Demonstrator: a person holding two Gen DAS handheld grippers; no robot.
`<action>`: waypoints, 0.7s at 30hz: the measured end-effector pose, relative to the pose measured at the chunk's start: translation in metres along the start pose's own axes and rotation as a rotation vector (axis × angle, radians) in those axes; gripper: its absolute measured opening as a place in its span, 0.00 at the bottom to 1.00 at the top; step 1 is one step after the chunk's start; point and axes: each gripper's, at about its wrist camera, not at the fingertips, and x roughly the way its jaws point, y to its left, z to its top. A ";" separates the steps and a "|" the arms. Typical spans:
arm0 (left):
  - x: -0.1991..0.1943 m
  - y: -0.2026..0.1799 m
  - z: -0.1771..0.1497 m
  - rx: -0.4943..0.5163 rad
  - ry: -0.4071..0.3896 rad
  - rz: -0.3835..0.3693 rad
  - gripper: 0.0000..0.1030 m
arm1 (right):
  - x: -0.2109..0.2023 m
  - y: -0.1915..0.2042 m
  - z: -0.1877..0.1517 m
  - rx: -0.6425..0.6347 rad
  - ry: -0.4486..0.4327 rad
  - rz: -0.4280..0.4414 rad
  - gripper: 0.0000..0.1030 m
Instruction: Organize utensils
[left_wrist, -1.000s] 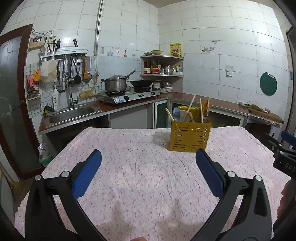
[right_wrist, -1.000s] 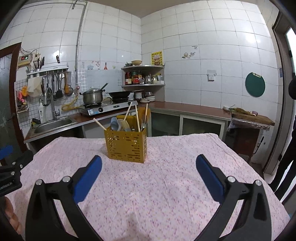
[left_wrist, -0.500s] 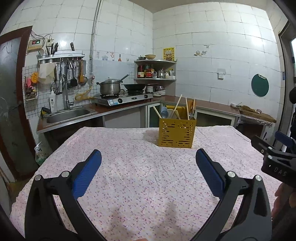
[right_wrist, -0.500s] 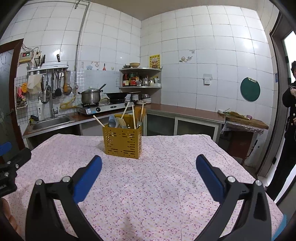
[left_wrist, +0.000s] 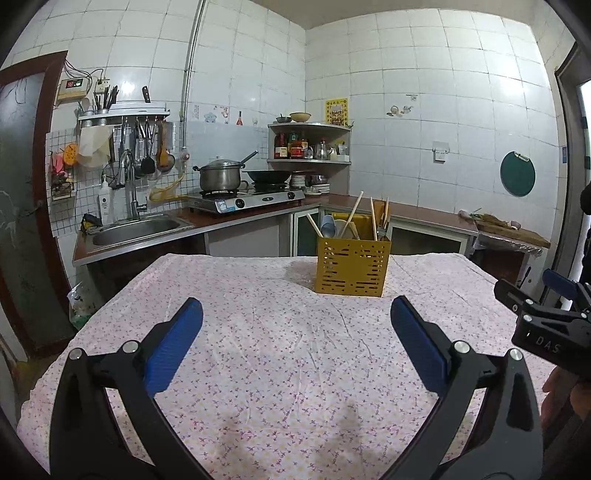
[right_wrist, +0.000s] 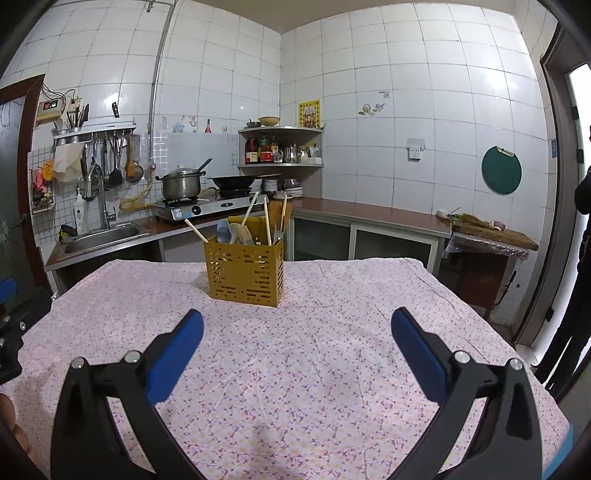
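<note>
Right wrist view: yellow utensil holder (right_wrist: 245, 271) stands upright on the cloth-covered table (right_wrist: 332, 369), far side, w/ chopsticks (right_wrist: 266, 220) and spoons poking out (all seem stowed, so prob. finished). Right gripper (right_wrist: 297, 332) and left gripper (left_wrist: 295, 321) hover well short, fingers spread, empty. Holder's compartments hidden; utensil types hard to tell.

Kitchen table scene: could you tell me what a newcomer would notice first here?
A yellow perforated utensil holder stuffed with chopsticks and spoons stands alone toward the far side of the pink floral tablecloth. Nearer the camera, the left gripper and right gripper hover open and empty.
</note>
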 end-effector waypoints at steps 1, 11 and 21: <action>0.000 0.001 0.000 -0.002 0.002 0.000 0.95 | 0.001 0.001 0.000 -0.001 0.001 -0.001 0.96; 0.002 0.006 -0.001 0.009 0.010 0.025 0.96 | 0.003 0.003 -0.002 -0.007 -0.001 0.003 0.96; 0.002 0.003 0.000 0.032 -0.015 0.046 0.96 | 0.005 0.004 -0.004 -0.009 0.000 0.003 0.96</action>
